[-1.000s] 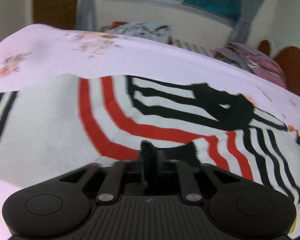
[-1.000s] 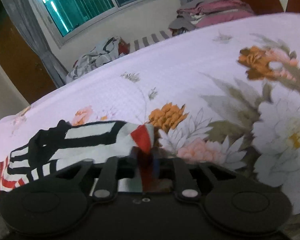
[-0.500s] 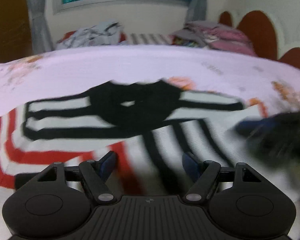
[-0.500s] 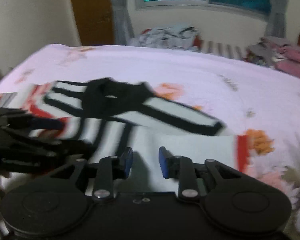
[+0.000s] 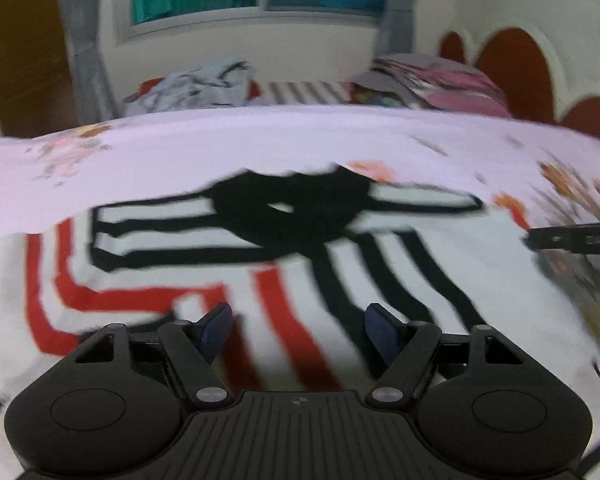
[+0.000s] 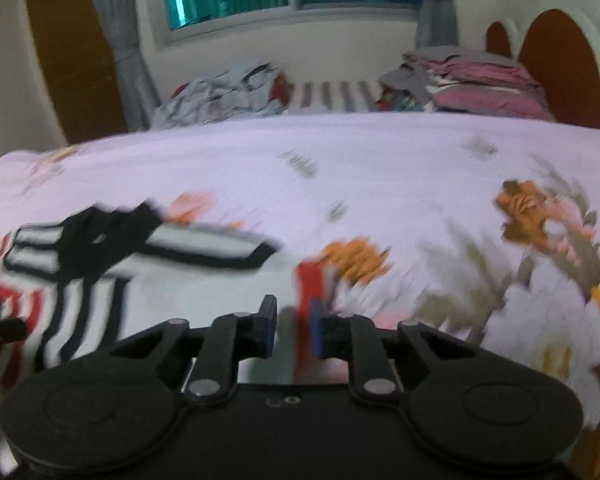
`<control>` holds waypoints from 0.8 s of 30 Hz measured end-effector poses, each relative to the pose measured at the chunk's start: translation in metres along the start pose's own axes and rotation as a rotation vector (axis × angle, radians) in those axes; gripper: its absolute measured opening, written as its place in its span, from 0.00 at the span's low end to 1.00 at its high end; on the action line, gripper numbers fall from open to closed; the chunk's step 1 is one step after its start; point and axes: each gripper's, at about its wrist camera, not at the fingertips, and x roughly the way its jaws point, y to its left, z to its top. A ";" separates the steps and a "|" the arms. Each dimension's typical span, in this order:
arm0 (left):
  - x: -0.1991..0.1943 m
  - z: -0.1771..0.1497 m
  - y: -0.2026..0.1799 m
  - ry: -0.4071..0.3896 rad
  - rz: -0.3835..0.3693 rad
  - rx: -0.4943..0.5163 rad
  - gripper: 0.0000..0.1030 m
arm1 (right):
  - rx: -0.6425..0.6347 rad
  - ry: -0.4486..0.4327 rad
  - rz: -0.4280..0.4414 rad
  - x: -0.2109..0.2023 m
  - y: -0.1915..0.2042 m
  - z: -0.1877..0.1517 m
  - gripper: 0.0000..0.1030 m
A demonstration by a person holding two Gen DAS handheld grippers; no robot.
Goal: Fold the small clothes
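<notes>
On the bed (image 5: 260, 148), which fills both views, a pale lilac cover printed with orange and pink flowers lies smooth and flat. Spread on it is the striped garment (image 5: 340, 264), a small white knit piece with red bands on one side, black bands on the other and a black collar patch near its far edge. It lies flat, directly ahead of and beneath the left tongs (image 5: 298, 326), and to the left of the right tongs (image 6: 293, 332) in the right wrist view, where its red-trimmed corner (image 6: 310, 280) reaches just beyond the fingertips. The far half of the cover is bare up to the edge of the bed; beyond that edge sit a crumpled heap of clothes (image 6: 224, 92) and a folded pink and grey stack (image 6: 476, 80) below a window. The left tongs stand wide, blue pads apart, nothing between them, only the garment under them. The right tongs stand narrow and are opening; whether cloth lies in the small gap cannot be told through the blur. The tip of the right tongs shows at the right margin of the left wrist view, at the garment's edge.
</notes>
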 end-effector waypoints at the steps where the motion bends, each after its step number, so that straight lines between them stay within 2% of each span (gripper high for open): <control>1: 0.002 -0.005 -0.005 0.025 -0.005 0.014 0.71 | -0.006 0.022 0.001 -0.003 0.005 -0.009 0.18; 2: 0.007 -0.013 -0.010 0.060 0.006 0.039 0.72 | -0.019 0.042 -0.013 -0.005 0.009 -0.019 0.19; 3: 0.005 -0.019 -0.011 0.027 0.012 0.044 0.73 | -0.027 0.036 -0.027 -0.009 0.012 -0.027 0.21; 5: 0.003 -0.019 -0.009 0.043 0.004 0.042 0.73 | -0.001 0.028 -0.042 -0.022 0.012 -0.034 0.21; 7: -0.003 -0.014 -0.005 0.060 0.019 0.046 0.73 | 0.032 0.005 -0.034 -0.038 0.012 -0.035 0.21; 10: -0.021 -0.019 0.007 0.031 0.035 0.039 0.73 | 0.040 -0.017 -0.010 -0.063 0.022 -0.042 0.21; 12: -0.020 -0.028 0.019 0.072 0.071 0.028 0.73 | 0.023 0.049 -0.002 -0.061 0.030 -0.053 0.20; 13: -0.019 -0.033 0.026 0.082 0.060 0.007 0.74 | 0.011 0.112 -0.015 -0.052 0.033 -0.061 0.21; 14: -0.019 -0.035 0.034 0.073 0.038 -0.032 0.74 | 0.009 0.117 -0.021 -0.049 0.035 -0.067 0.23; 17: -0.023 -0.031 0.039 0.081 0.040 -0.055 0.74 | 0.058 0.101 -0.027 -0.052 0.034 -0.062 0.24; 19: -0.031 -0.032 0.044 0.063 0.062 -0.059 0.74 | 0.063 0.058 -0.028 -0.060 0.035 -0.057 0.25; 22: -0.044 -0.039 0.072 0.053 0.089 -0.133 0.74 | 0.071 0.048 -0.028 -0.065 0.039 -0.054 0.26; 24: -0.055 -0.048 0.104 0.040 0.109 -0.207 0.74 | 0.095 0.041 -0.024 -0.072 0.043 -0.056 0.26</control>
